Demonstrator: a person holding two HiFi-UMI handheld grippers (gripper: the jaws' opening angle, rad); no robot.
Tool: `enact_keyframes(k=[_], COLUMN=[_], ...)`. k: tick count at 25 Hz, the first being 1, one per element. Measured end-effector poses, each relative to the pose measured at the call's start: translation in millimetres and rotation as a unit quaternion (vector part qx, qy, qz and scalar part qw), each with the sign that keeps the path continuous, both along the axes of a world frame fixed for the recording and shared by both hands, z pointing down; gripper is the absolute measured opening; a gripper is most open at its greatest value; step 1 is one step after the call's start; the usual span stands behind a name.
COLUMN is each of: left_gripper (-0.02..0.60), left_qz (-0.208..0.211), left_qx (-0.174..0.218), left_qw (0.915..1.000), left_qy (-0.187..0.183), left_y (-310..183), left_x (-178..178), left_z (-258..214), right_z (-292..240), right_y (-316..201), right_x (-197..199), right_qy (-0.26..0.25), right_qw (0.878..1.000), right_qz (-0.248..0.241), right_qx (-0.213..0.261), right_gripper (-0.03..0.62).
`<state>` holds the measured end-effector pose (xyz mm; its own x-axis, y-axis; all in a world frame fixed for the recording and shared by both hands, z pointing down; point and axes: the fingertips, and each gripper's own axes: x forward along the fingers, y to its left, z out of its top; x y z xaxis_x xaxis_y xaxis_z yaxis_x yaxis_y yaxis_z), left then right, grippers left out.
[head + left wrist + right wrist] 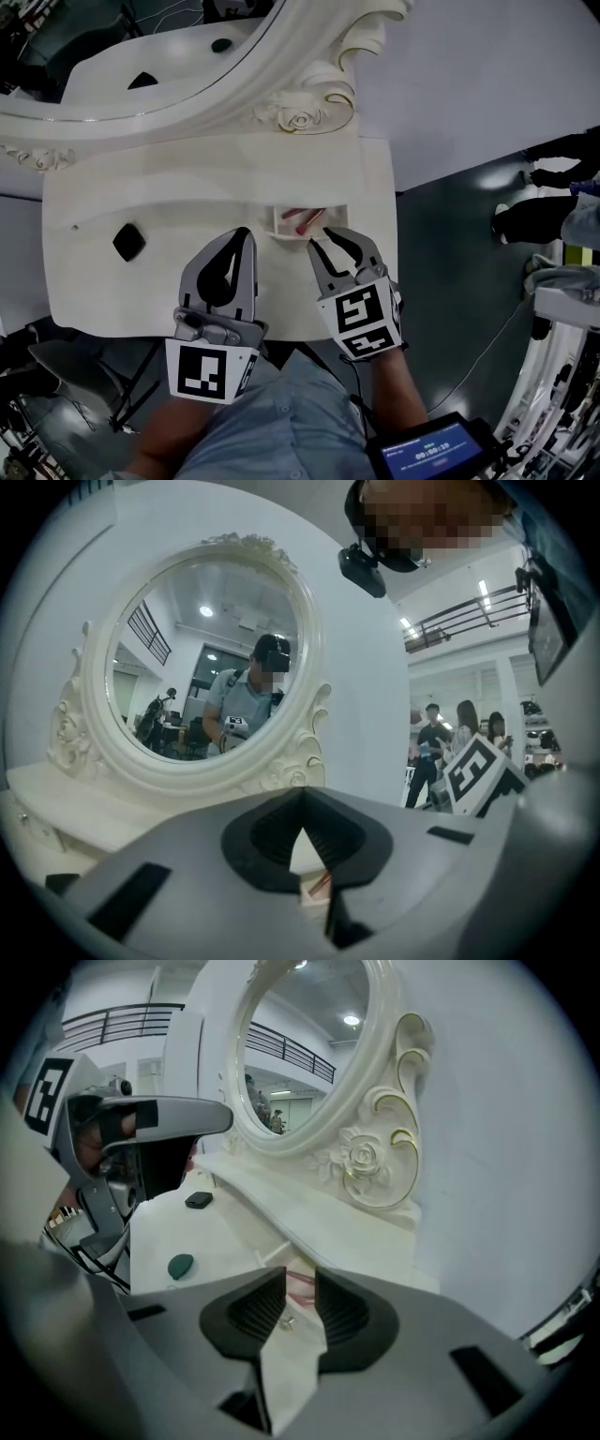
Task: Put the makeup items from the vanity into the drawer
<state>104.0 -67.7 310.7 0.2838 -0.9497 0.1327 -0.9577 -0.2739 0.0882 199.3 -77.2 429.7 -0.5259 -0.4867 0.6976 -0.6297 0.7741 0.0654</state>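
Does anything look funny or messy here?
Only a little: the small drawer stands open with pink makeup inside, and one black item lies alone on the vanity top. Nothing spilled or broken.

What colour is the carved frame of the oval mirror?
Cream-white carved frame with gold edging; clearest in the right gripper view.

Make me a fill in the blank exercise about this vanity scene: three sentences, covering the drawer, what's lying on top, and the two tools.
1. The small drawer in the vanity stands ____.
2. In the head view, a dark item lies on the vanity to the drawer's ____.
3. The left tool has its jaws ____, while the right tool has its jaws apart.

Missing words: open; left; together.
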Motion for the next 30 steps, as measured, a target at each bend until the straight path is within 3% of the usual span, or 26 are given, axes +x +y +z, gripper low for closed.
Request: enact_keyframes(k=[16, 23, 30], left_gripper=[0.0, 0.0, 0.0], left_qz=[-0.134, -0.176, -0.194], left_qx=[0.025, 0.005, -0.031], left_qw=[0.9904, 0.9842, 0.9804], left_qy=[-0.021, -0.017, -0.007], left_y=[78.1, 96.2, 103.6], left_x=[-85.8, -114.6, -134.5], left_z=[-15.9, 0.1, 28.6], right_z=[-11.0, 8.6, 37.1], right_y=[60.7, 84.5, 107.6], right_x=[-107.3, -144.9, -169.5], right_qy=[-0.043, -0.051, -0.053], right_qw=[0.989, 0.979, 0.97], right_qz=[-0.14, -0.198, -0.225], right_qx=[0.009, -0.022, -0.069], right_gripper=[0.071, 0.072, 0.096])
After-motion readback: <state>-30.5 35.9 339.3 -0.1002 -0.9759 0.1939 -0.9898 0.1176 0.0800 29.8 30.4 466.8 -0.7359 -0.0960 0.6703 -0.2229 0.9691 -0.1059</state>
